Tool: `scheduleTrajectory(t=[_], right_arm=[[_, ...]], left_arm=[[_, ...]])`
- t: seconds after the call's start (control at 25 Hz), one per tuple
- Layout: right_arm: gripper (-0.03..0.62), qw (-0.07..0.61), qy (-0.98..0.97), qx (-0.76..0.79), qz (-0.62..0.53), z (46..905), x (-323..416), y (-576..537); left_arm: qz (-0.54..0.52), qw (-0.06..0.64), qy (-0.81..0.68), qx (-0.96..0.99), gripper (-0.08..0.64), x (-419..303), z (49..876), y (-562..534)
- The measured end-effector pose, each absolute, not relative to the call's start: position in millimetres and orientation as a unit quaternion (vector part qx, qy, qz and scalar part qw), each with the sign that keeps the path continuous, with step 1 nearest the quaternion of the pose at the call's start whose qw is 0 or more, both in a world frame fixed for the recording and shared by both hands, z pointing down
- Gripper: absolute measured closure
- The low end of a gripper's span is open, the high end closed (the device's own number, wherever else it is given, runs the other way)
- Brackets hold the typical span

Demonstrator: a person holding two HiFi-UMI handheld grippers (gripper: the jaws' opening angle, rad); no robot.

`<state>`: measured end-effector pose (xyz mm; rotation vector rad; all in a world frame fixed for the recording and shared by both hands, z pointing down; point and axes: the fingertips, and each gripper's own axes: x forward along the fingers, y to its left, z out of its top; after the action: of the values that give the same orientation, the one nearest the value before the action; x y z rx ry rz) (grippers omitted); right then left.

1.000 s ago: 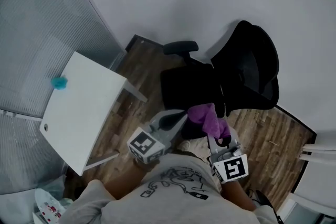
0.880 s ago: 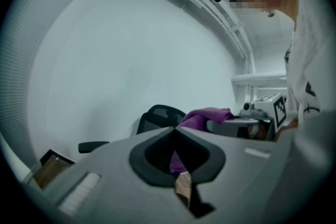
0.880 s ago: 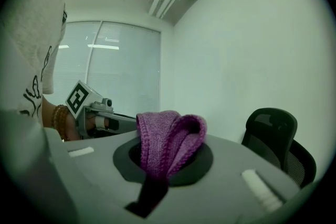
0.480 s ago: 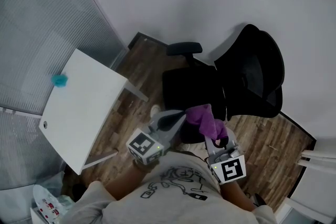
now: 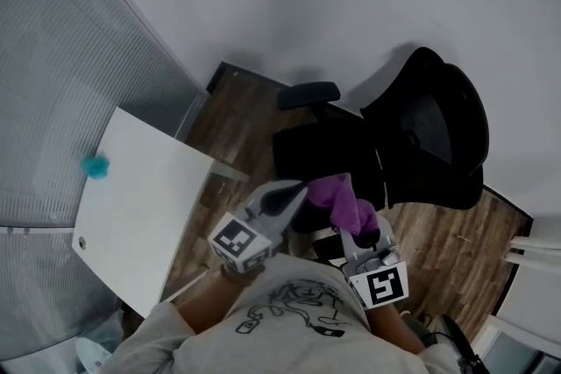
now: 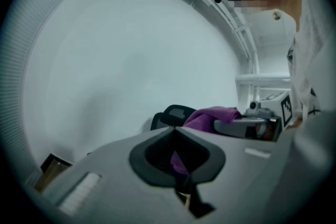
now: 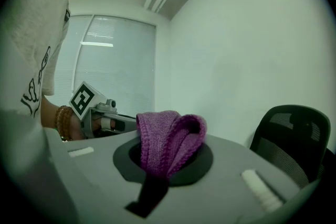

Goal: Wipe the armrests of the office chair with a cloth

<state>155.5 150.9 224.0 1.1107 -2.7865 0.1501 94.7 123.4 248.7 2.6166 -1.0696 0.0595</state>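
Two pairs of tongs sit just in front of the person's chest. The right tongs [image 5: 354,225] are clamped on the purple cloth [image 5: 342,195], a soft knitted fold bulging out of them, which shows against the near seat edge of the office chair [image 5: 421,131]. The left tongs [image 5: 296,188] are closed on nothing; the purple seen through their hollow appears to be that same cloth beyond. Light and floppy, it should drape easily over an armrest [image 5: 308,93]. Gripping the bunched middle, as now, leaves loose folds for wiping. Against a second ago, the grip is unchanged and no armrest has been reached. Chair and white desk [image 5: 131,215] sit slightly shifted in frame, likely from head movement.
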Motion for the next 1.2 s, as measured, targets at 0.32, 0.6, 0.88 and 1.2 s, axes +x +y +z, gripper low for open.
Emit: scheduleTrajectory(t=[0.32,0.6,0.88,1.2], right_arm=[[0.568,0.077,-0.913,0.394,0.071,246,97,79],[0.568,0.079,-0.899,0.421,0.093,266,63,6],[0.568,0.092,-0.886,0.445,0.089,289,28,-51],[0.568,0.101,-0.871,0.473,0.084,318,-21,-97]], left_arm=[[0.037,0.169,-0.344,0.923,0.560,40,273,46],[0.039,0.184,-0.332,0.925,0.560,5,291,-25],[0.052,0.197,-0.313,0.928,0.560,-31,322,-74],[0.057,0.202,-0.286,0.935,0.560,-78,366,-121]])
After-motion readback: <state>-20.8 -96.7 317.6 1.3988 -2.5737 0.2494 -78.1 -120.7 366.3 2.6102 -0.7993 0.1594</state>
